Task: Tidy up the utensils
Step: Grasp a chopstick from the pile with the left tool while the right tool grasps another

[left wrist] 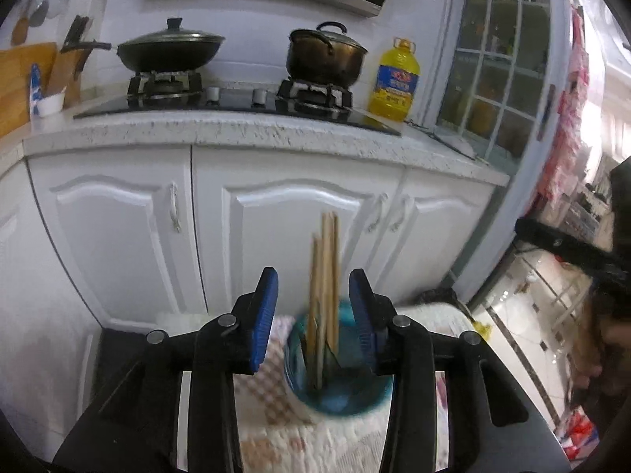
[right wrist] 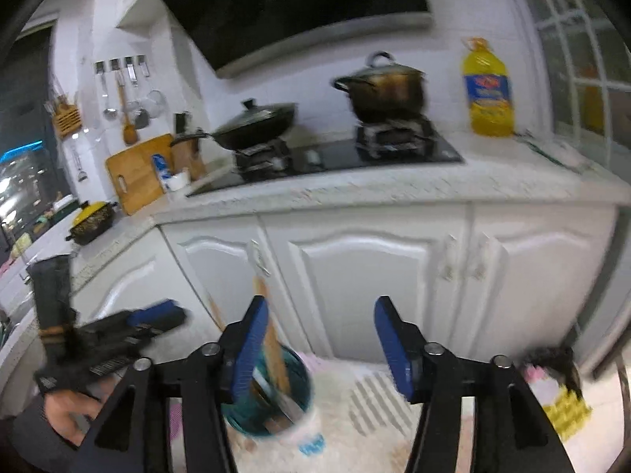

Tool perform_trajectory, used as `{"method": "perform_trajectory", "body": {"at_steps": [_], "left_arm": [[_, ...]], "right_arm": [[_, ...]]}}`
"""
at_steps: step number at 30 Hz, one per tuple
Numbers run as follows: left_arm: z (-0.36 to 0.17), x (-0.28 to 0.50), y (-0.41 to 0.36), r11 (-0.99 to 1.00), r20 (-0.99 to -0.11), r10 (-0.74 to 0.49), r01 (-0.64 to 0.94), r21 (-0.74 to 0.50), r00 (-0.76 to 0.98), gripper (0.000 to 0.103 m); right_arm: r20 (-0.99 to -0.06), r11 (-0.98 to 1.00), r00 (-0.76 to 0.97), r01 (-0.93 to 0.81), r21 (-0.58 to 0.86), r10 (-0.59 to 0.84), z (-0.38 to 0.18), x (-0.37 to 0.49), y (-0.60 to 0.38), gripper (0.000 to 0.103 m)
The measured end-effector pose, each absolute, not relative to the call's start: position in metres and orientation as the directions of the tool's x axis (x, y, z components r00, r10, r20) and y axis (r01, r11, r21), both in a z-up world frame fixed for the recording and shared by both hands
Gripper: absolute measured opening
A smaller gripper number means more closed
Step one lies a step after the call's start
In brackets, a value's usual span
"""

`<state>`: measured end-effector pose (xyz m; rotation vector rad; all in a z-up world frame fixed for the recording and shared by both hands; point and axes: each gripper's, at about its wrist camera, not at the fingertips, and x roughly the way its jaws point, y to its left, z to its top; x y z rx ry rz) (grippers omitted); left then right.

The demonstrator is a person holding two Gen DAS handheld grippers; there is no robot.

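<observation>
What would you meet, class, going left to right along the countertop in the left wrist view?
Cutting board → small white bowl → lidded wok → dark stockpot → yellow oil bottle.

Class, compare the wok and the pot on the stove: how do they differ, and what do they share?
The wok is shallow and wide, black, with a long side handle; the pot is deep, brownish, with a looped lid handle. The wok sits on the left burner, the pot on the right. Both are lidded.
</observation>
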<state>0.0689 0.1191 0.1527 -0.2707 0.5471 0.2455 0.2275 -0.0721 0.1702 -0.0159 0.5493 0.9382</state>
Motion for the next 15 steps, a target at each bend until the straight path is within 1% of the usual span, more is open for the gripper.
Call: {"method": "perform_trajectory", "body": {"at_steps": [1,3,5,6,7,8,9,11,15], "left_arm": [[0.145,0.059,0.11,0.938,-0.548,0.139,-0.286,-0.193,0.825,0.037],[0.128,0.048,0.093,0.943,-0.575,0.1,-0.261,-0.204,0.812,0.037],[0.099,0.042,0.065,0.95,-0.63,0.023,-0.213,-0.228,0.776,0.038],[0.086,0.042,0.05,0.955,-0.658,-0.018,-0.183,-0.235,0.753,0.038],[0.071,0.043,0.035,0.958,-0.683,-0.055,-0.153,-0.241,0.728,0.038],[0.053,0.045,0.018,0.961,-0.713,-0.088,-0.131,-0.246,0.696,0.038],[0.034,0.05,0.001,0.961,-0.749,-0.119,-0.114,-0.252,0.651,0.038],[0.008,0.059,-0.022,0.953,-0.783,-0.189,-0.083,-0.293,0.593,0.038],[-0.021,0.08,-0.045,0.959,-0.821,-0.201,-0.062,-0.275,0.534,0.038]], "right_arm": [[-0.475,0.623,0.474,-0.75,0.222,0.741,0.159,0.229,-0.084,0.06],[-0.546,0.668,0.473,-0.706,0.235,0.692,0.124,0.236,-0.109,0.06],[-0.625,0.695,0.425,-0.663,0.278,0.655,0.086,0.243,-0.125,0.059],[-0.678,0.703,0.365,-0.635,0.32,0.638,0.058,0.247,-0.132,0.056],[-0.715,0.711,0.315,-0.608,0.354,0.624,0.035,0.249,-0.138,0.046],[-0.744,0.719,0.267,-0.578,0.384,0.612,0.014,0.249,-0.141,0.044],[-0.767,0.724,0.217,-0.55,0.416,0.604,-0.009,0.248,-0.144,0.043],[-0.787,0.753,0.208,-0.505,0.422,0.58,-0.034,0.243,-0.15,0.043],[-0.824,0.817,0.239,-0.43,0.384,0.514,-0.071,0.235,-0.164,0.042]]}}
